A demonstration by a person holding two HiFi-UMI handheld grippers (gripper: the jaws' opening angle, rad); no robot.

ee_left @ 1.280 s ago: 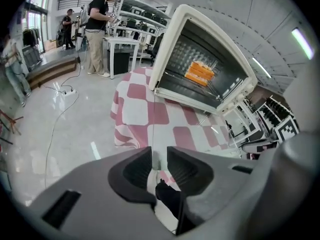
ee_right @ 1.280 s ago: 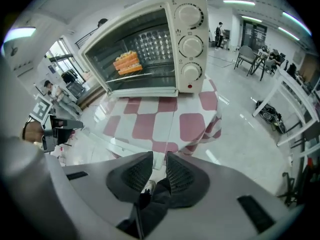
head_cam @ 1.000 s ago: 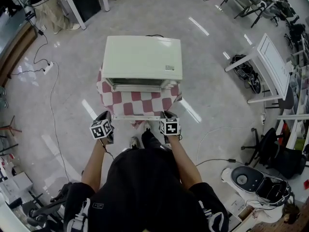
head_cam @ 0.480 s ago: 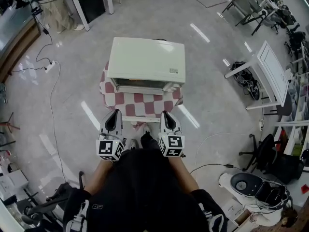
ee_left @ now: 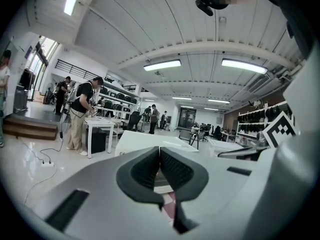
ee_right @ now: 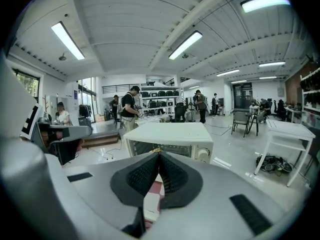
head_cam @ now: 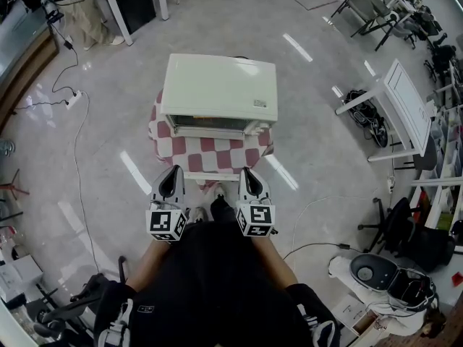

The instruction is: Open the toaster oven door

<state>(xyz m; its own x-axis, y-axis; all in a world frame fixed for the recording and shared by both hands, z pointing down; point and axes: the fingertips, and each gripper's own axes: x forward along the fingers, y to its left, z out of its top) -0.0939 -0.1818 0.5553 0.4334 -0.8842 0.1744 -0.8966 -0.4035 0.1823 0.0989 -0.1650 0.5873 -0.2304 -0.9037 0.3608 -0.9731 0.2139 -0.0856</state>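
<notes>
Right gripper (head_cam: 249, 172) closed since earlier, left gripper (head_cam: 172, 170) too; toaster oven (head_cam: 219, 85) ahead.

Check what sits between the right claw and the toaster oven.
Only bare checkered cloth lies between the right claw and the toaster oven, per the head view.

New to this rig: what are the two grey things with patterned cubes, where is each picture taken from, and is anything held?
No robot: a person holds a two-jaw gripper in each hand. The head view comes from a camera on the person's head, looking down on the left gripper and right gripper; the cubes are part of them. The other two views come from cameras riding on each gripper, looking along its jaws. Ahead, on a red-and-white checked cloth, stands a cream toaster oven, its door closed. Both grippers are shut and empty, short of the oven.
</notes>
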